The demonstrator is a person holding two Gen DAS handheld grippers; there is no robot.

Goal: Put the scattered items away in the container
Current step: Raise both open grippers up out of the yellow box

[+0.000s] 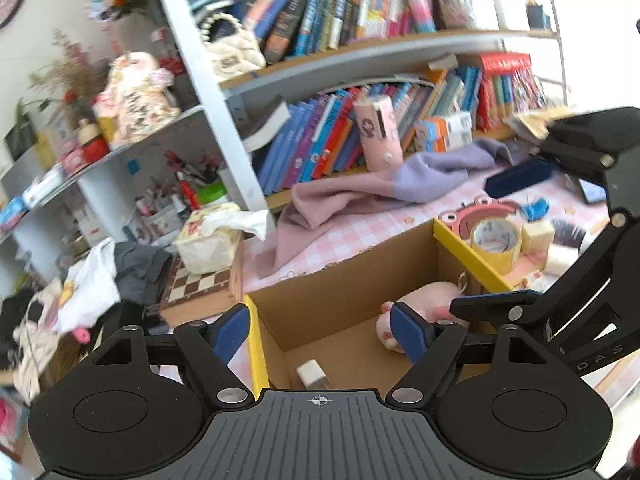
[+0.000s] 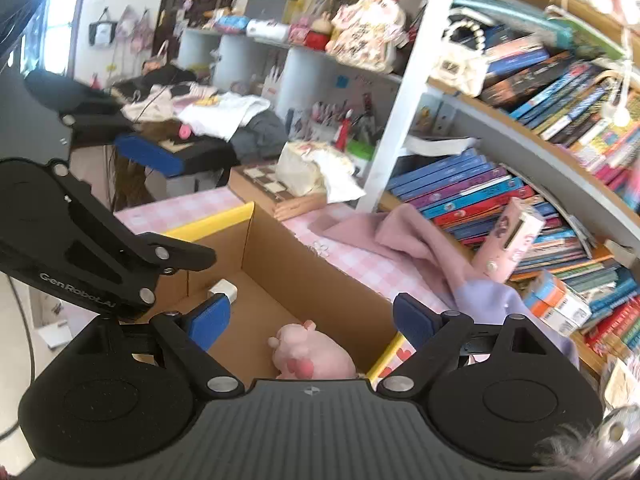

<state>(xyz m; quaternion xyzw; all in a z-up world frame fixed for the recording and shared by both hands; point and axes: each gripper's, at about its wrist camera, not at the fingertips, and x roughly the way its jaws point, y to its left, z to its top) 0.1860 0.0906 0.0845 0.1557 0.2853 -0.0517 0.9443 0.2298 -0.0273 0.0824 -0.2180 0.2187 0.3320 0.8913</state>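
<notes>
Both the left gripper [image 1: 318, 330] and right gripper [image 2: 310, 320] hang released and empty above the cardboard box [image 1: 340, 280], where the pink plush [image 2: 312, 354] and white charger [image 1: 313, 374] already lie, tape roll [image 1: 496, 240] waiting at two o'clock on the tabletop [image 1: 320, 240]

Both the left gripper [image 1: 320, 334] and the right gripper [image 2: 314, 320] tilt downward, jaws spread wide, nothing between them.

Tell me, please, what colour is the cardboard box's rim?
Yellow; the cardboard box's rim shows best in the left wrist view.
</notes>
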